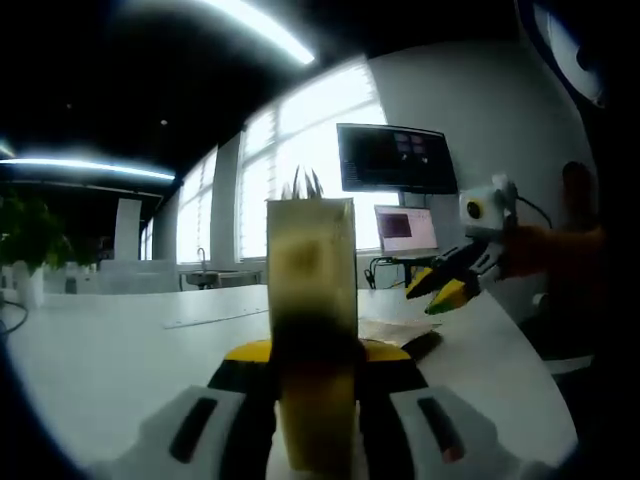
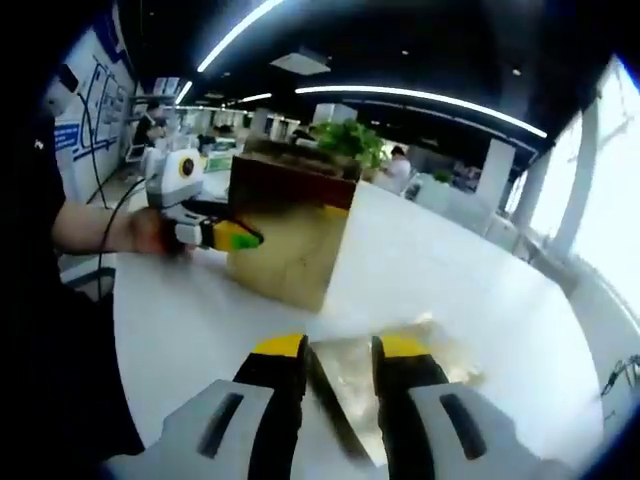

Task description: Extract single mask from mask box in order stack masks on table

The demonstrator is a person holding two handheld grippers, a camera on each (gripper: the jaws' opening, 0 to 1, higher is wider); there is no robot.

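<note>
The mask box [image 1: 310,300], a tall yellowish carton, stands between the jaws of my left gripper [image 1: 312,360], which is shut on it. In the right gripper view the same box [image 2: 290,245] rests on the white table with the left gripper [image 2: 225,235] clamped on its near side. My right gripper [image 2: 340,365] hovers low over a blurry pale pile of masks [image 2: 425,345] on the table, its jaws apart. A thin dark strip lies between them; I cannot tell what it is. From the left gripper view, the right gripper [image 1: 445,288] is right of the box, above the flat masks [image 1: 385,330].
The white table [image 2: 440,260] stretches far beyond the box. A person's hand and sleeve [image 2: 95,225] hold the left gripper. A monitor [image 1: 395,160] and a laptop [image 1: 405,228] stand at the table's far right. Plants [image 2: 350,140] stand behind the box.
</note>
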